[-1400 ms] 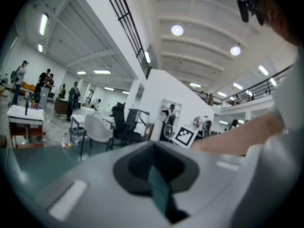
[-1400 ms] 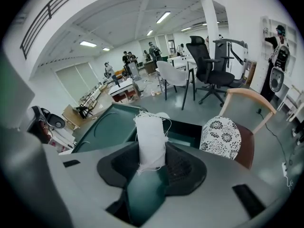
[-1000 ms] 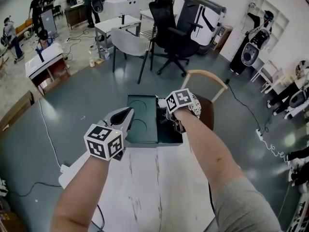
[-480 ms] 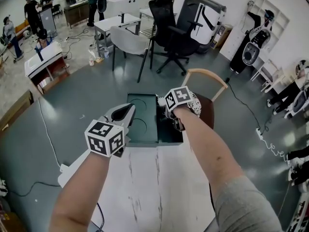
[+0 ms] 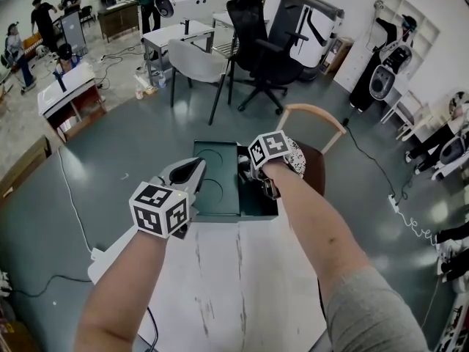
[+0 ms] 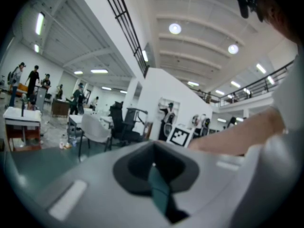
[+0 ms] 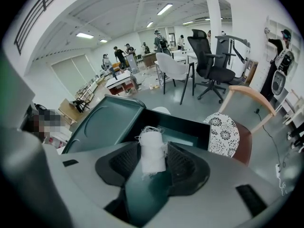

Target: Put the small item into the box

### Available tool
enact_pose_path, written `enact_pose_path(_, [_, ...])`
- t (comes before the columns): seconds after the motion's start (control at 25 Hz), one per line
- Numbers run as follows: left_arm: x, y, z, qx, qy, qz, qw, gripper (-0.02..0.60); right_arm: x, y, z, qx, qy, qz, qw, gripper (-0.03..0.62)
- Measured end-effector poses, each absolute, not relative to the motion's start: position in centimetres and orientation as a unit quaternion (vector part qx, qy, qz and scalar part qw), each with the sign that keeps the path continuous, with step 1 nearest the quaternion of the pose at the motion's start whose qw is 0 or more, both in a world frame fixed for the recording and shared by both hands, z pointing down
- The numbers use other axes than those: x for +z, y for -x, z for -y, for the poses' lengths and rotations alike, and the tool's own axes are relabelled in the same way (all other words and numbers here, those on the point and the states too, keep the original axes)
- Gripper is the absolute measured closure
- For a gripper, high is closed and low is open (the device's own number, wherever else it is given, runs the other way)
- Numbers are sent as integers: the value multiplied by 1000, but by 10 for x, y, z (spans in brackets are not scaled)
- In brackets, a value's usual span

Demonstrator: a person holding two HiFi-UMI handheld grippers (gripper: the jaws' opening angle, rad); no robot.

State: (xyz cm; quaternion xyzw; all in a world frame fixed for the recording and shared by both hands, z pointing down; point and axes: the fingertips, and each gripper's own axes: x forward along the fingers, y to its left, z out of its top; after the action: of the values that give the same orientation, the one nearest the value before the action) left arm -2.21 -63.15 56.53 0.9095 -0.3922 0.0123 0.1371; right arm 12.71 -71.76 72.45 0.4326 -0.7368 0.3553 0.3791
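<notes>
A dark green box (image 5: 258, 205) stands on the white table (image 5: 234, 284), and its lid (image 5: 216, 182) lies flat to the left. My right gripper (image 5: 258, 185) points steeply down into the box. Its jaws have just been opening, and a small white gauze roll (image 7: 153, 152) still stands between the pads, which no longer press on it. In the right gripper view the box's far wall (image 7: 180, 127) and the lid (image 7: 102, 122) lie under that gripper (image 7: 153, 163). My left gripper (image 5: 195, 170) is shut on the lid's left edge (image 6: 159, 191), a green strip pinched in its jaws (image 6: 154, 167).
A wooden chair with a patterned cushion (image 5: 311, 141) stands just behind the table's right corner. A black office chair (image 5: 260, 50) and a white chair (image 5: 194, 61) stand farther back. Cables run over the green floor at left (image 5: 69, 196) and right (image 5: 374, 167).
</notes>
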Motion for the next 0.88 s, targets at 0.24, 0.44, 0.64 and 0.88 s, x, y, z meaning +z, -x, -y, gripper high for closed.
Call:
enact_pose_path(0.24, [563, 22, 629, 13, -911, 391, 135, 577, 723, -126, 717, 351, -435, 737, 380, 404])
enact_pose_path(0.44, [563, 21, 624, 16, -911, 390, 132, 577, 720, -133, 715, 345, -444, 735, 378, 404])
enact_pose_path(0.64, [560, 20, 622, 15, -912, 389, 133, 577, 714, -136, 713, 344, -448, 735, 376, 404])
enact_pose_path(0.88, [554, 19, 619, 14, -913, 387, 128, 577, 705, -136, 711, 342, -451, 737, 371, 404])
